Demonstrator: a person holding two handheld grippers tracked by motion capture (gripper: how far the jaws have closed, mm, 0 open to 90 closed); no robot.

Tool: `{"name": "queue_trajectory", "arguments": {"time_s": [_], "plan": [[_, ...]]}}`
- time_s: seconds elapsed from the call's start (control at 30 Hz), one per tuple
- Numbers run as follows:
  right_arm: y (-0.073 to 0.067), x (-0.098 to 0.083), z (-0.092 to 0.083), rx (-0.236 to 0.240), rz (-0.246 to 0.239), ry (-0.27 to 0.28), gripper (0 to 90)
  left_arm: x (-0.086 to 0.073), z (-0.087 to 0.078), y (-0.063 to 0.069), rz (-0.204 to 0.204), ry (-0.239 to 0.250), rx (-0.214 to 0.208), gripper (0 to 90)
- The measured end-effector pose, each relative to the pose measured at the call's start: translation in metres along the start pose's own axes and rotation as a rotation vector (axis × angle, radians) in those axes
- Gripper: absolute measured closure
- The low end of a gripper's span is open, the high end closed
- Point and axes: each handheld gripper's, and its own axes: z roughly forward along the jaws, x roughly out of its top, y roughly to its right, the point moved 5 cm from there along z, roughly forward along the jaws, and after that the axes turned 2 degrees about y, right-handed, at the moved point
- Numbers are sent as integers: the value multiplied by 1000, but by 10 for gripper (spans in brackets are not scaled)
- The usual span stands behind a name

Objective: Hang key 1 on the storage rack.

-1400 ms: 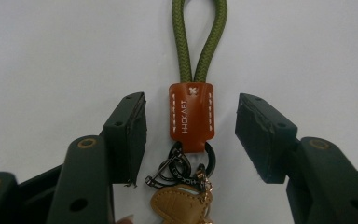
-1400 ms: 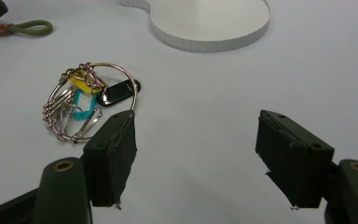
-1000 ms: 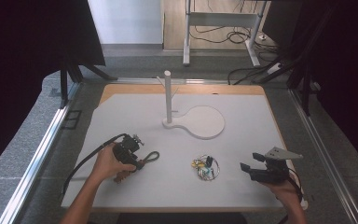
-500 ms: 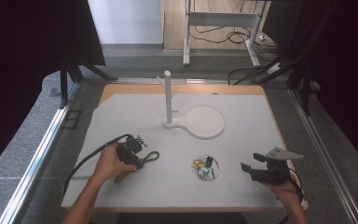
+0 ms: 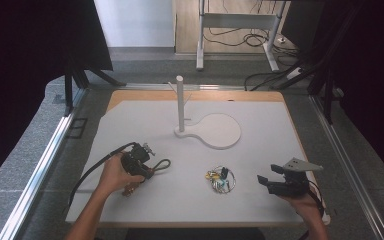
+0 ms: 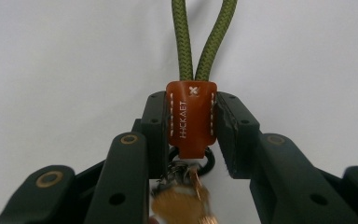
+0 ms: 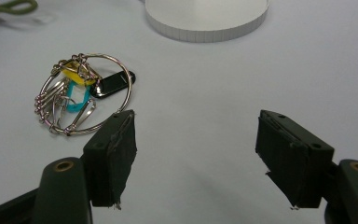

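Brown leather tag (image 6: 191, 119) of the green cord keychain (image 5: 161, 165) is clamped in the just-closed left gripper (image 6: 191, 135) near the mat's (image 5: 260, 135) left edge; right gripper (image 7: 196, 154) gapes empty, seemingly just above its front-right corner.

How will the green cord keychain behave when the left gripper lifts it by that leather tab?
The leather tab looks firm and stitched, so the left gripper, whose jaws have just closed onto it, should hold without slipping. The green cord loop is woven rope, so it will probably droop. The keys hang on a ring below the tab and will likely swing.
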Motion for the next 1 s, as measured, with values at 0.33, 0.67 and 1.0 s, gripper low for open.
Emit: {"name": "queue_trajectory", "arguments": {"time_s": [0.33, 0.67, 1.0], "plan": [[1, -1, 0, -14, -1, -11, 294, -1, -42, -5, -23, 160, -32, 667], [4, -5, -1, -27, 10, -14, 295, 8, -74, -8, -21, 248, -48, 667], [4, -6, -2, -32, 7, -14, 295, 17, -89, -10, -32, 297, -63, 667]]}}
